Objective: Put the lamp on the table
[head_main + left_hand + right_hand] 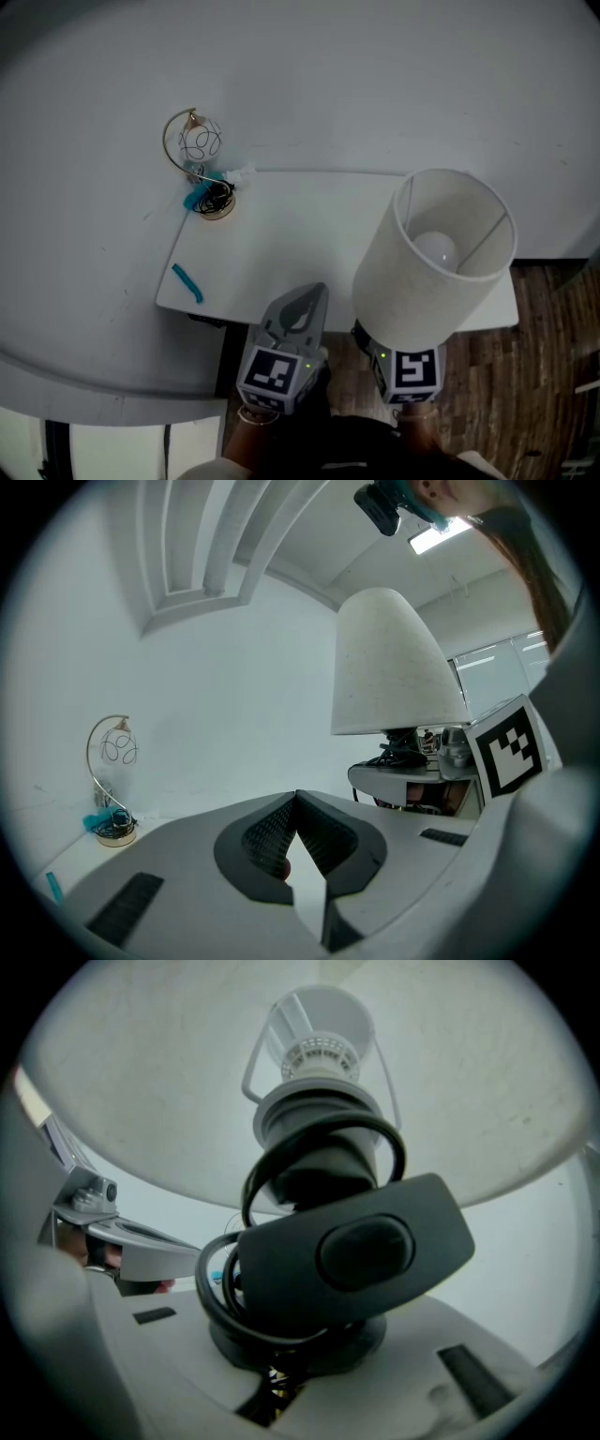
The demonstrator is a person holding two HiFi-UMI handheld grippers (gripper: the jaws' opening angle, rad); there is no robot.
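Note:
The lamp has a white drum shade (436, 258) with a bulb inside, and it hangs over the right part of the white table (281, 244). My right gripper (281, 1387) is shut on the lamp's black base (309, 1335). A coiled black cord and its switch (361, 1251) are bunched on top of that base. In the head view the shade hides the right jaws; only their marker cube (410, 370) shows. My left gripper (317, 291) is beside the lamp at the table's near edge. It is shut with its tips touching (296, 799) and nothing between them.
A small gold-hoop wire lamp (199, 159) with a teal piece and dark cord at its foot stands at the table's back left corner. A teal strip (187, 281) lies near the left front edge. A white wall is behind, and wooden floor (534, 375) lies to the right.

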